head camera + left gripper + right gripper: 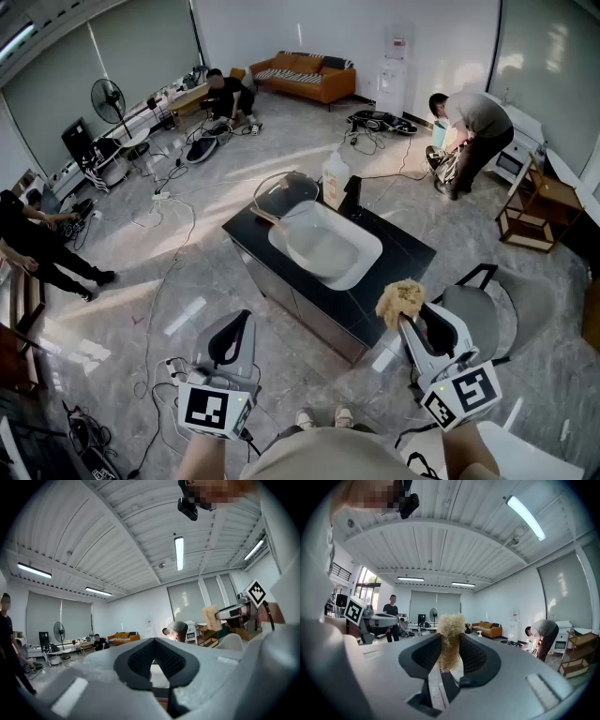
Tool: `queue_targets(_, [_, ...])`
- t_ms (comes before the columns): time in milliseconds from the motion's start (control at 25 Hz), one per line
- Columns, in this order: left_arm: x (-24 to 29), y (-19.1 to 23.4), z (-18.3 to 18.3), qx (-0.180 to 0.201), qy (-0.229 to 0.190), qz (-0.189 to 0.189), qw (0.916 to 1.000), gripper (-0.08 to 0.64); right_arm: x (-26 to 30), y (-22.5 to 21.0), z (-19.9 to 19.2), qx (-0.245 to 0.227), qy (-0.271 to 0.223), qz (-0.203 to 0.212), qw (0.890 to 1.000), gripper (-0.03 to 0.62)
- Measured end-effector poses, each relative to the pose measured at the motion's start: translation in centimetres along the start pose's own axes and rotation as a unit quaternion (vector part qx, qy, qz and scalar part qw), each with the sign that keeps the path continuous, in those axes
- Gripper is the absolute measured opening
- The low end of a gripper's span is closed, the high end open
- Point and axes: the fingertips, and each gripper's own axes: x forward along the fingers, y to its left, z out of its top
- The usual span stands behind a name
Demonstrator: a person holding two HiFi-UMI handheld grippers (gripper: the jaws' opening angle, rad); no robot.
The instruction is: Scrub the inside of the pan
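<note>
Right hand-held gripper tight on scrubber; left hand-held gripper closed, empty.

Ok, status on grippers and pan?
Left gripper shut, empty. Right gripper shut on scrub pad. Pan on counter's far-left corner beyond sink, untouched. Bottle beside it.
</note>
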Motion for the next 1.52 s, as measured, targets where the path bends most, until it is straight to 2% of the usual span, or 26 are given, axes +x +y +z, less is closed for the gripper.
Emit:
queue_targets(280, [0.9,-0.8,-0.3,0.002,0.002,0.004,1.0000,0.002,0.3,-1.4,-0.6,0.012,-0.001,0.004,1.000,0.124])
queue_targets(1000, [3.1,-5.1,-1.1,0.016,0.022,0.036,0.9990,0.002,-0.1,-5.1,-3.2,0.028,0.007,0.055,0.998,0.124])
queue_targets(1520, [4.7,-2.8,-1.8,0.025,0.024,0.048,0.9983,0.002,3.7,-5.8,-3.8,0.025,0.006,0.065,0.998,0.126])
